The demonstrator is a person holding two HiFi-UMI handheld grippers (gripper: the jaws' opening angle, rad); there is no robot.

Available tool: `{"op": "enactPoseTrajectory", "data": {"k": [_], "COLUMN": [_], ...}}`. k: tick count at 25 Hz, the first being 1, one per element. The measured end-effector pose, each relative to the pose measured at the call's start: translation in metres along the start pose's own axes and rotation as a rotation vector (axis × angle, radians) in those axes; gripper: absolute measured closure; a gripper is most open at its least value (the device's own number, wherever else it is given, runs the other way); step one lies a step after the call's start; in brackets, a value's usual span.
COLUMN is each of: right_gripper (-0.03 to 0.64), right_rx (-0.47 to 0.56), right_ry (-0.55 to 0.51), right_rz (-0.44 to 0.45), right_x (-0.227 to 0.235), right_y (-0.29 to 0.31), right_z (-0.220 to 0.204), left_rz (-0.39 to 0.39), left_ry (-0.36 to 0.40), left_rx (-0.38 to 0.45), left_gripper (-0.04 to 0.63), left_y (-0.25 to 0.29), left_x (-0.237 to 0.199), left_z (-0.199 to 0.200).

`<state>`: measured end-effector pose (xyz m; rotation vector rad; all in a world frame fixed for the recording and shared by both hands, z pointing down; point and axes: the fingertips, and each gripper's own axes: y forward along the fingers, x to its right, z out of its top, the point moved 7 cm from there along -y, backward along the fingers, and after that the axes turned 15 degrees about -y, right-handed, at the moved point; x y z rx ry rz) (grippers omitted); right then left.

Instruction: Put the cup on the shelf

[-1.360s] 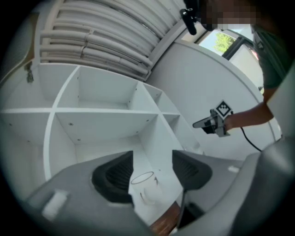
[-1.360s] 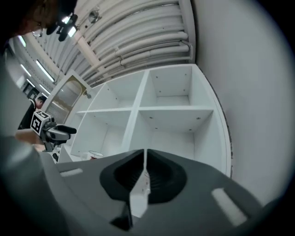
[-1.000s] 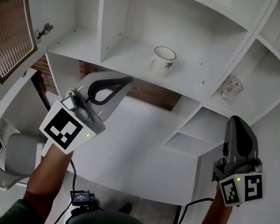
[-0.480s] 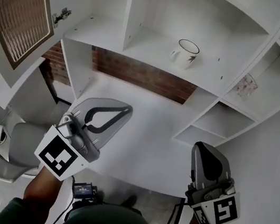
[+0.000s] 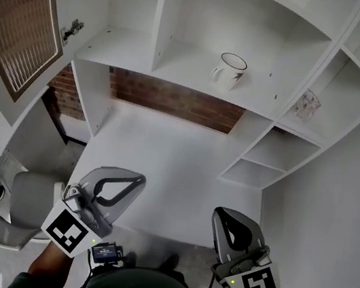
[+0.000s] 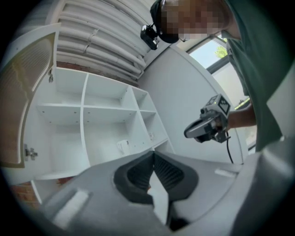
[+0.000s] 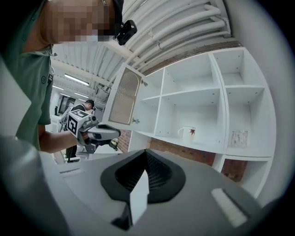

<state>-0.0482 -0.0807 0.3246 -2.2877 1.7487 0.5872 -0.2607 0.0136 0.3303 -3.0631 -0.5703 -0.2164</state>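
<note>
Two claws: left claw [image 5: 138, 179] at 7 o'clock, right claw [image 5: 221, 214] at 5, both closed and empty, over the counter's [image 5: 165, 151] near edge. Open counter runs up to the shelf [image 5: 177, 81] front edge. One cup [image 5: 231, 69] upright in the middle bay at 12. One glass [image 5: 306, 103] at 2.

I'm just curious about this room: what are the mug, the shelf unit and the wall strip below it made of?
Mug: probably glazed ceramic, possibly enamel; white with a dark rim and a small red print.
Shelf unit: seemingly white laminated or painted board, matte, with peg holes.
Wall strip: exposed red brick, mortar lines visible.
</note>
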Motion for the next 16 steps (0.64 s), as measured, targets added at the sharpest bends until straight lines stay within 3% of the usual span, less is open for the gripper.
{"op": "enactPoseTrajectory", "data": {"k": [10, 16], "right_gripper": [0.614, 0.614], "right_rx": [-0.021, -0.049], "right_ry": [0.056, 0.061], "right_rz": [-0.045, -0.01], "right_x": [-0.028, -0.034], "right_y": [-0.006, -0.009], "right_z": [-0.001, -0.004], "left_rz": [-0.055, -0.022], "left_ry": [-0.046, -0.128], "left_rx": [-0.027, -0.021], "left_gripper": [0.594, 0.594], "left_y": [-0.02, -0.031], "left_x": [0.013, 0.023], "left_z": [-0.028, -0.033]}}
